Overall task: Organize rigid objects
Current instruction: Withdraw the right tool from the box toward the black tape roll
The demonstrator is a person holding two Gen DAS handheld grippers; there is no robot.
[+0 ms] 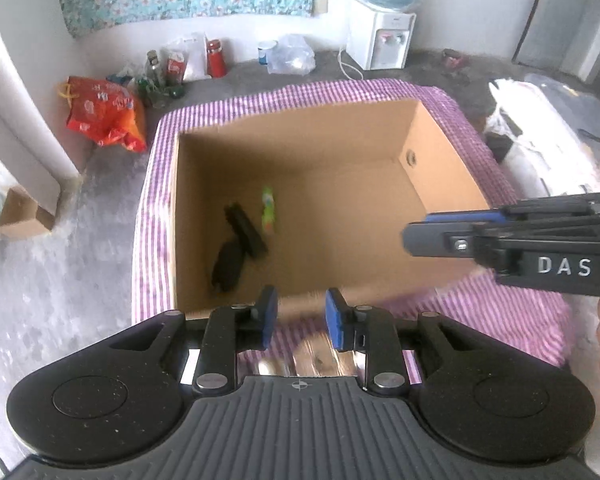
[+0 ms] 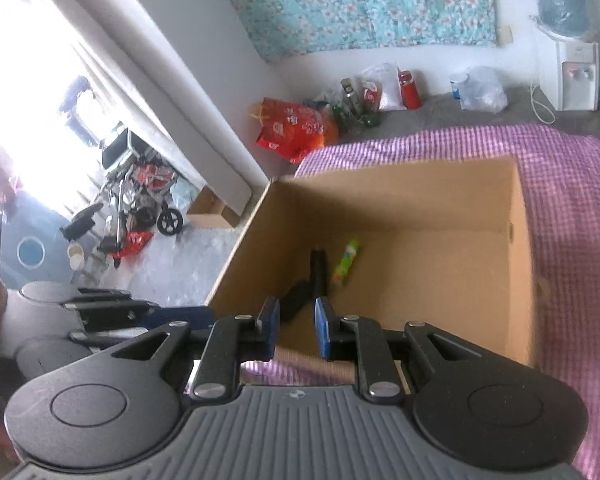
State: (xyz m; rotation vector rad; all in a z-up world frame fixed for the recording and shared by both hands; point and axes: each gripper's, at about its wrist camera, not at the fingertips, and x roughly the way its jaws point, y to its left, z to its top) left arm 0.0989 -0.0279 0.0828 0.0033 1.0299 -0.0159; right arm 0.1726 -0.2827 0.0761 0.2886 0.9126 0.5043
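Observation:
An open cardboard box point(image 1: 300, 148) point(image 2: 400, 200) sits on a purple striped cloth point(image 1: 500, 312). On its floor, near the left wall, lie a green tube point(image 1: 268, 210) point(image 2: 345, 262), a long black bar point(image 1: 246, 230) point(image 2: 319, 272) and a black oval piece point(image 1: 228, 266) point(image 2: 296, 300). My left gripper point(image 1: 302, 318) point(image 2: 208, 316) hovers over the box's near rim, open, with nothing between its blue pads. My right gripper point(image 2: 296, 328) point(image 1: 412, 236) hangs over the box's near edge. Its pads are almost together and hold nothing.
On the floor by the far wall are a red plastic bag point(image 1: 104, 116), bottles point(image 1: 172, 68) and a water dispenser point(image 1: 380, 40). A small cardboard box point(image 1: 24, 216) lies on the floor to the left, a wheelchair point(image 2: 140, 184) by the bright doorway, and white bags point(image 1: 540, 128) to the right.

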